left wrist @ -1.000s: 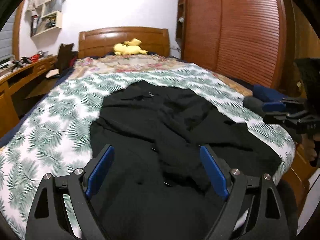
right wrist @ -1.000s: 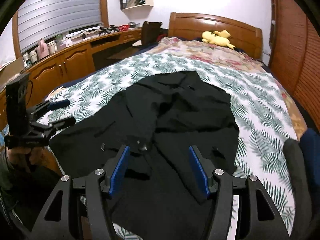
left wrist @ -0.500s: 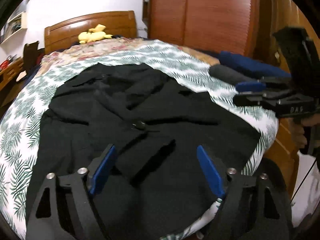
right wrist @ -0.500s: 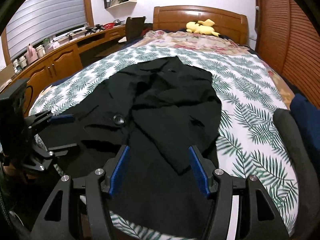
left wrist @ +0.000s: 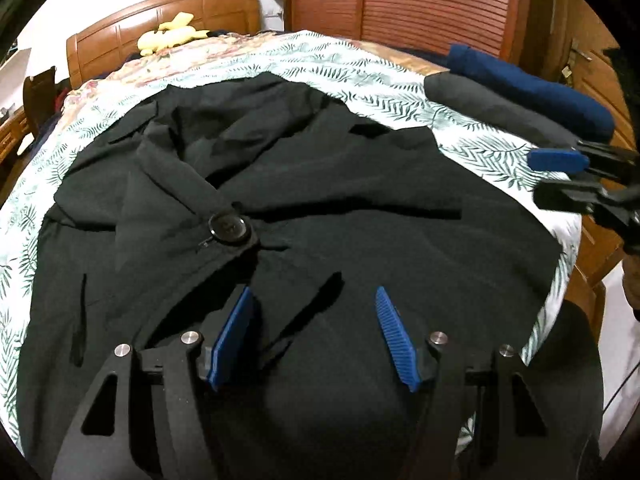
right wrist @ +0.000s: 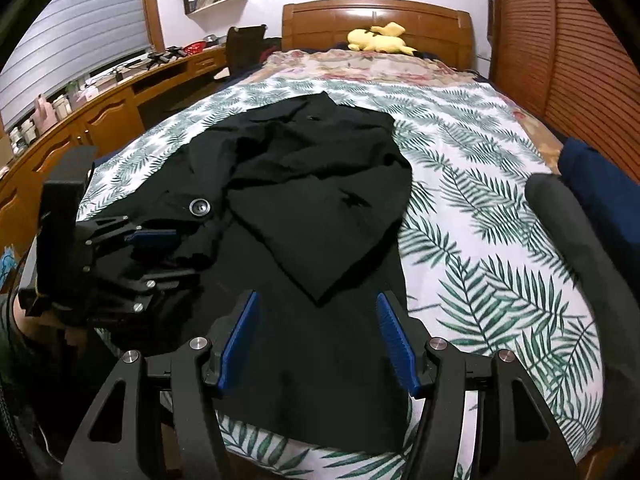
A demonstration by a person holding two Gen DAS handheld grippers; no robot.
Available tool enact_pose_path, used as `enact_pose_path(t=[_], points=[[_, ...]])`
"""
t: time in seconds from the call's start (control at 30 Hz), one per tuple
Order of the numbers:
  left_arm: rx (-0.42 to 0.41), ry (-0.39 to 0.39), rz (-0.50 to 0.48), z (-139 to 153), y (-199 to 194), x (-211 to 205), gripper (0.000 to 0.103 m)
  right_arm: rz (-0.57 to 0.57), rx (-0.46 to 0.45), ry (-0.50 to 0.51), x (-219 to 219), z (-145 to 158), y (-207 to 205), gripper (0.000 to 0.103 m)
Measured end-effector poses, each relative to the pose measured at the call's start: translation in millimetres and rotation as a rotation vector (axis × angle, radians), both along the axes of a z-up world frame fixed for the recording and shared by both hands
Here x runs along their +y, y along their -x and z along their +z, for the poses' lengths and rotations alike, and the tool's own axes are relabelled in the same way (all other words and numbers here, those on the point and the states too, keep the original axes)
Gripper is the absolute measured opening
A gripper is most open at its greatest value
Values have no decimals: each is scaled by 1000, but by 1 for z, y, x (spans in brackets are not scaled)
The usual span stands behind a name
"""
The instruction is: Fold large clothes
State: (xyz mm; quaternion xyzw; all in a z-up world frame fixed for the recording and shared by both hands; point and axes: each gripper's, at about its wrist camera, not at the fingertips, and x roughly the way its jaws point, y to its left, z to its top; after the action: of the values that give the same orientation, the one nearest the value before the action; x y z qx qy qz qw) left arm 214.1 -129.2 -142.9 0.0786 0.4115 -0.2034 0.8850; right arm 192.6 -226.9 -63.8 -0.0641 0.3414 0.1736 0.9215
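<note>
A large black coat [left wrist: 340,208] with one big black button [left wrist: 230,227] lies spread on the leaf-print bedspread [left wrist: 360,76]; it also shows in the right wrist view [right wrist: 316,184]. My left gripper [left wrist: 314,334] is open and empty, low over the coat's lower part near the bed's foot edge. My right gripper [right wrist: 318,340] is open and empty, over the coat's hem at its right side. Each gripper shows in the other's view: the right one [left wrist: 560,178] and the left one [right wrist: 160,254], both open.
A rolled dark grey garment [right wrist: 580,248] and a folded navy one [left wrist: 532,88] lie at the bed's right edge. A yellow plush toy [right wrist: 378,40] sits by the wooden headboard. A wooden wardrobe [left wrist: 400,0] stands to the right, a desk [right wrist: 120,96] to the left.
Both grippers have moved forward and lower toward the coat. The left one swung rightward so the button sits closer. Both stay open and empty.
</note>
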Motion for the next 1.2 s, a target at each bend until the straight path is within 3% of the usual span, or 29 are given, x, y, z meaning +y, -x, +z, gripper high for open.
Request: enact_pose_path(t=[0.1,0.17,0.27,0.37,0.7,0.83,1.0,1.07,1.13,1.2], points=[[-4,-59,24,-6,-8,-3,52,-11,10,-8,3,0,4,62],[2,-69,27,-8,-10,0,32,-13,13,-2,6,-1,9,62],[-16,-58,48,-1,-4,9,15,-15,9,38,10,-3,15,62],[-57,0,83,20,7,29,11,-18,16,44,13,-4,17,62],[-208,45,215,88,21,118,10,-2,-32,19,38,6,14,62],[-242,7,284,98,17,144,10,14,-51,-3,54,8,13,62],[-233,38,336,95,20,167,11,34,-55,16,64,3,7,62],[-232,35,346,90,22,172,33,30,-56,24,63,-1,3,62],[-234,44,346,82,27,175,44,25,-47,13,61,-5,-2,62],[-217,45,348,71,29,179,46,14,-40,1,57,-8,-3,62]])
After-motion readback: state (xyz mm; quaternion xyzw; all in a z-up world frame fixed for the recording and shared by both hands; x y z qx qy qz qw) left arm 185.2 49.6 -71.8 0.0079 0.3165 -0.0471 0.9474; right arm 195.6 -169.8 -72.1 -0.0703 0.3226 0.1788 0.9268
